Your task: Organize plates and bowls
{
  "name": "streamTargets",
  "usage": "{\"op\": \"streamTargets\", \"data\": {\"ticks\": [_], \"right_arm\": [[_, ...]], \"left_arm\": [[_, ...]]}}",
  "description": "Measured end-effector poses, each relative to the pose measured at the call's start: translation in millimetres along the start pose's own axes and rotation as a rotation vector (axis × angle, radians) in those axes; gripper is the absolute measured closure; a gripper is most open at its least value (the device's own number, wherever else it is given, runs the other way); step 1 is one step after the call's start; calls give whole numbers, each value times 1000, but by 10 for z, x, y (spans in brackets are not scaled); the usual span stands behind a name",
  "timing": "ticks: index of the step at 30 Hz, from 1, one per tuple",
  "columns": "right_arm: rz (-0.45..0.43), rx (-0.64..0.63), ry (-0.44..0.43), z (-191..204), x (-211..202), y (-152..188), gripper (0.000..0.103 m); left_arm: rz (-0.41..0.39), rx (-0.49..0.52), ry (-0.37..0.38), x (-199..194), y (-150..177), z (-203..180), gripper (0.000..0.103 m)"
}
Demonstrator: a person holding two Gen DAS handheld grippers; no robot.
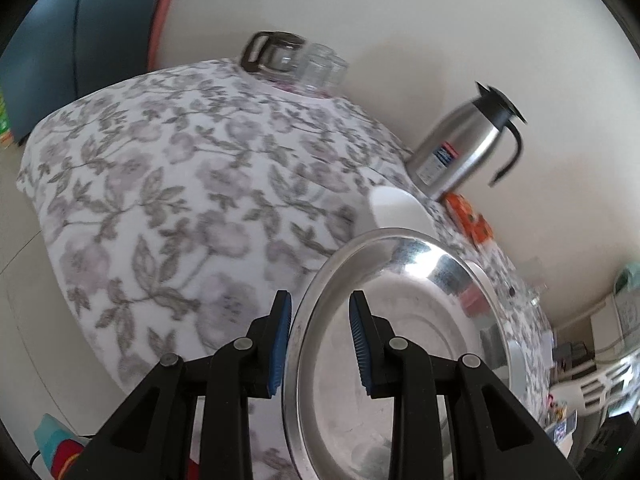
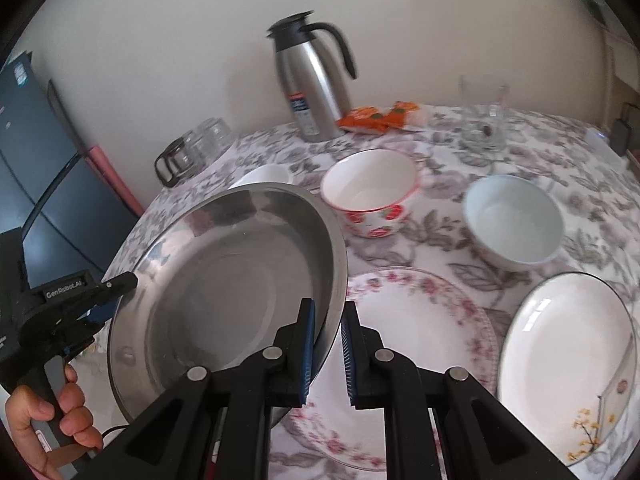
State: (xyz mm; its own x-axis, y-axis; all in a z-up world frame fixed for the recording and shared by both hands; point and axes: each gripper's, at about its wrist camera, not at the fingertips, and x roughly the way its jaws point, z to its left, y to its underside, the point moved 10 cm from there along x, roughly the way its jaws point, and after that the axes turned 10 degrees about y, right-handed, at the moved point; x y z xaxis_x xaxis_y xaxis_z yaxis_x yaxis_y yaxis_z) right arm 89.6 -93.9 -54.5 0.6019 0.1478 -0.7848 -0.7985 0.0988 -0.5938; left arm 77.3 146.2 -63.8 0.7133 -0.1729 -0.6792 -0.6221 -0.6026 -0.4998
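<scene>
Overhead, steel plate (image 2: 224, 280) tilted above the table (image 2: 440, 236), over floral plate (image 2: 420, 320). Right hand-held gripper (image 2: 328, 350) straddles its rim, fingers spread, not pinching. Left hand-held gripper (image 1: 320, 340) likewise spread across the opposite rim. Strawberry bowl (image 2: 370, 192) sits behind.

The left wrist camera is looking forward along its 2 fingers, tilted, riding very close over the rim of the round stainless-steel plate (image 1: 400, 320) at 5 o'clock. The right wrist camera is facing the same steel plate (image 2: 224, 292) from its opposite edge, close, with the plate at 8 o'clock. Both views are sharing the grey floral tablecloth (image 1: 160, 200) (image 2: 440, 240), the brushed-steel jug with a black handle at 2 o'clock (image 1: 464, 144) and 12 o'clock (image 2: 312, 76), and the clear glass pot with a dark handle (image 1: 272, 56) (image 2: 180, 160).
</scene>
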Motion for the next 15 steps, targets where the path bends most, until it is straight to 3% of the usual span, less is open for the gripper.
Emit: {"op": "streamTargets", "data": {"ticks": [15], "right_arm": [[-16,118,111,-802,-179,13,89]], "left_arm": [[133,150,59,284,478,-663,74]]}}
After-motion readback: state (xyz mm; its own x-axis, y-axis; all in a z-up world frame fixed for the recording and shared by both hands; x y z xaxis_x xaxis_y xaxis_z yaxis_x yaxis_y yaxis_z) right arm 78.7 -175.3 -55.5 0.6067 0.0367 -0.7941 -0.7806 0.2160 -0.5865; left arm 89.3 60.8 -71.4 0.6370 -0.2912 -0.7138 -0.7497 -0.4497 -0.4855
